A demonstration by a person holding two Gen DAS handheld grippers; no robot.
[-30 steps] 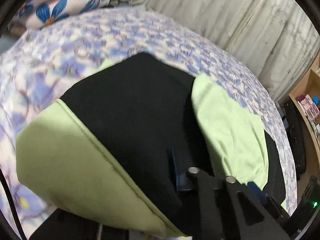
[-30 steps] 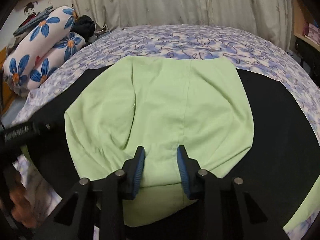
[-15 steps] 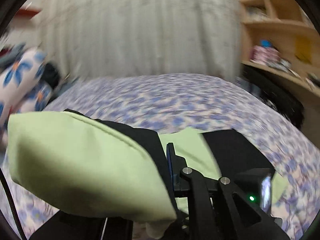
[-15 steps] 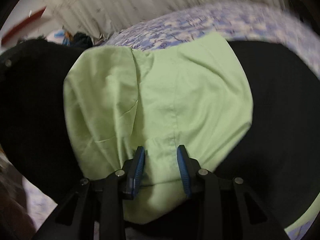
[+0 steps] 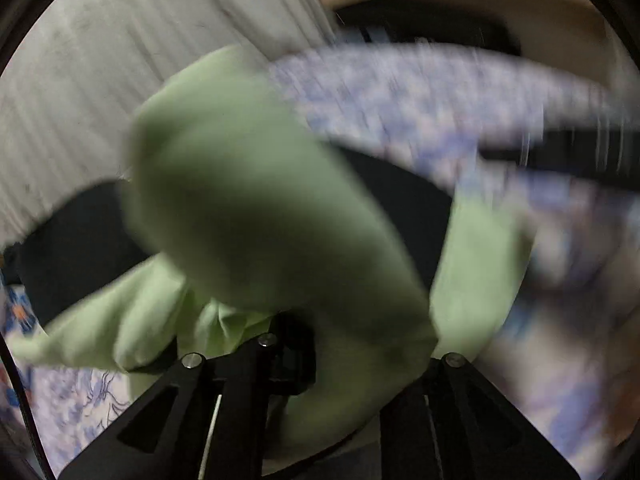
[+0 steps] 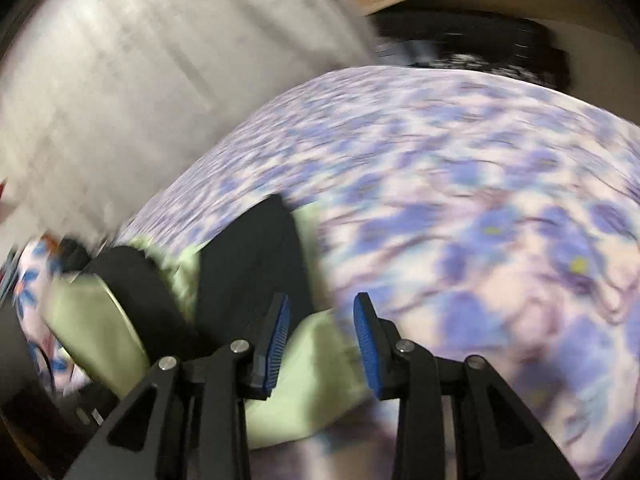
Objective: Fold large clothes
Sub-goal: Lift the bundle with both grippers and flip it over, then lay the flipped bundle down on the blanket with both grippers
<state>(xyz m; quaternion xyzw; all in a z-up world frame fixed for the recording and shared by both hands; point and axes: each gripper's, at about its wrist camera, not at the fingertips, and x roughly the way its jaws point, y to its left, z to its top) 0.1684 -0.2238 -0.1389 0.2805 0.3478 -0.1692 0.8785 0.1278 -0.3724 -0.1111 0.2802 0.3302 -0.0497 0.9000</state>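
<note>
Green and black cloth fills the left wrist view: the garment (image 5: 248,208) is lifted off the bed (image 5: 420,96) and draped over the left gripper (image 5: 324,340), with a green panel bulging towards the camera and black fabric trailing behind it above the bed. It hangs that way, I judge, because this hand is carrying one side of the garment across the bed to lay a fold. The jaws have just been opening, and green folds bunch right where they meet. The cloth hides the pads, though, so I cannot tell whether they press on it. Beyond the bed hangs a pale curtain (image 5: 100,80). Over in the right wrist view, the right gripper (image 6: 322,340) sits low over the bed's flowered cover, its jaws part-way apart, with a thick wad of green hem between the blue pads. They seem to pinch that wad, probably to hold the matching edge so both sides travel together. The rest of the garment lies crumpled on the bed to the left of that gripper, so the fold looks unfinished. Both views are smeared, and finer detail is lost.
</note>
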